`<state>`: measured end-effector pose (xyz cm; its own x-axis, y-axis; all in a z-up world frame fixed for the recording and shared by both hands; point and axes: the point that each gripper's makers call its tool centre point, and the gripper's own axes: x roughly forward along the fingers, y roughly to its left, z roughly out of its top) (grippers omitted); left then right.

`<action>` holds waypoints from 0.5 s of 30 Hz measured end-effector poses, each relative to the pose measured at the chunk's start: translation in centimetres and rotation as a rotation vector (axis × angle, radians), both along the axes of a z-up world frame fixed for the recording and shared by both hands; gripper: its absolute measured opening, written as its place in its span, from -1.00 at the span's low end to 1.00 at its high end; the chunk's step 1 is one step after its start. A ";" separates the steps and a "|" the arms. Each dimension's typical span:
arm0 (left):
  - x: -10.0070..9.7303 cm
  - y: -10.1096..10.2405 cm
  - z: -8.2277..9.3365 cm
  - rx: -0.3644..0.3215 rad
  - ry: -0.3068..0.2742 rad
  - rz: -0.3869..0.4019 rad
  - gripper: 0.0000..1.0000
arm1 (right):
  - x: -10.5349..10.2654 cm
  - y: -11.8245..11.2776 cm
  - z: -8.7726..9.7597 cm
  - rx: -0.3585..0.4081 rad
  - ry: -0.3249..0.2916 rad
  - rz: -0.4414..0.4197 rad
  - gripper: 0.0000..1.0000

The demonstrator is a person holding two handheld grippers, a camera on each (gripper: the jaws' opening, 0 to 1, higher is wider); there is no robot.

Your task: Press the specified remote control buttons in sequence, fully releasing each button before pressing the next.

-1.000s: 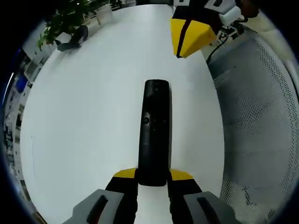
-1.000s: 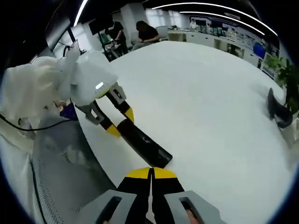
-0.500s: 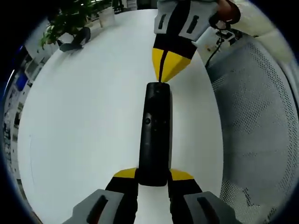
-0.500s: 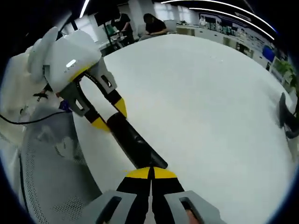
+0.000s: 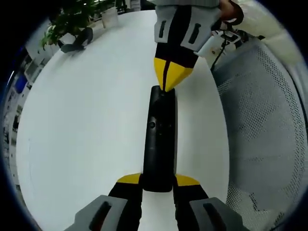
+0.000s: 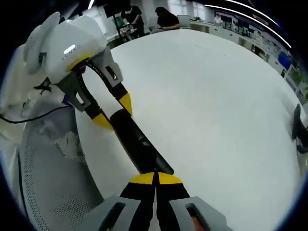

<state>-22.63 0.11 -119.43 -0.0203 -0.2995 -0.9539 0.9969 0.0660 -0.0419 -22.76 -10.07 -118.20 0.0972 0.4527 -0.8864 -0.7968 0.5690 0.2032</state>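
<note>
Left gripper (image 5: pixel 157 180) clamps the remote control (image 5: pixel 159 137) at its near end; right gripper (image 5: pixel 168 82), jaws closed, tip meets its far end, along the long axis.

You are in an open-plan office: beyond the big white table (image 6: pixel 216 96) sit people at desks (image 6: pixel 166 19), under strip ceiling lights (image 6: pixel 250 10), with a potted plant (image 5: pixel 65 26) at the table's far edge.
</note>
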 end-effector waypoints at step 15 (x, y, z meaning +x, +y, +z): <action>-0.1 0.0 0.1 0.005 0.015 -0.017 -0.55 | -0.1 0.0 -0.1 -0.050 0.084 -0.051 -1.00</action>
<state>-22.76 0.07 -119.37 -0.0394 -0.2942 -0.9549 0.9972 0.0491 -0.0562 -22.88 -10.08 -118.28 0.0434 0.4037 -0.9139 -0.7479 0.6197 0.2382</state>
